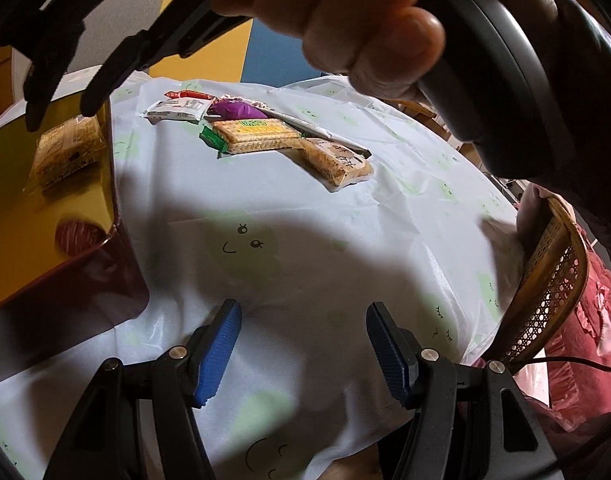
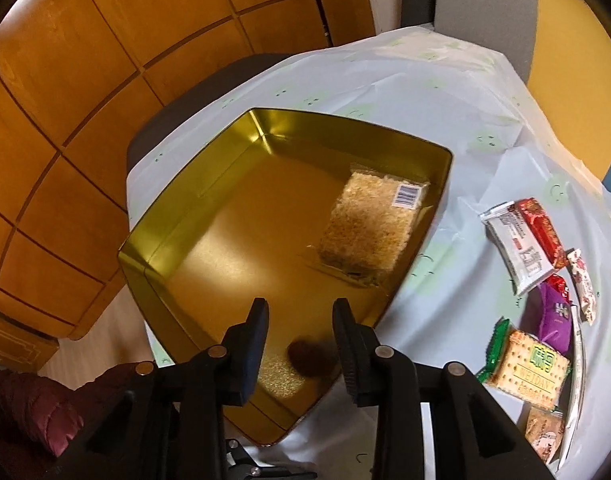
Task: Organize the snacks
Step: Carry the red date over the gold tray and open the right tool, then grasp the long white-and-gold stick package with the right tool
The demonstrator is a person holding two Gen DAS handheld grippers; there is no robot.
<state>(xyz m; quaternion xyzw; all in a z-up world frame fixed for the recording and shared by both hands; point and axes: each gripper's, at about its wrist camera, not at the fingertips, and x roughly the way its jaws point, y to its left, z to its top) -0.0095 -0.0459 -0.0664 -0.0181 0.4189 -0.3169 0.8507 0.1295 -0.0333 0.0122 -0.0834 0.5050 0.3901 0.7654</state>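
Right wrist view: gold-lined metal tin (image 2: pixel 209 216) on bench, left; crinkly clear-wrapped rice cake (image 2: pixel 369 224) and blurred round red snack (image 2: pixel 305 358) inside.
Right tool (image 2: pixel 301 312): part-open, empty, above tin.
Loose packets (image 2: pixel 525 364): right, awaiting sorting.
Left tool (image 1: pixel 303 320): half-open, empty.

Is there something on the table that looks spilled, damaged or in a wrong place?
Nothing looks spilled or damaged. The snack packets lie in a loose overlapping pile on the tablecloth, still outside the gold tin, which holds one noodle block.

Wood-panelled wall (image 2: pixel 85 92), perhaps cabinet doors.
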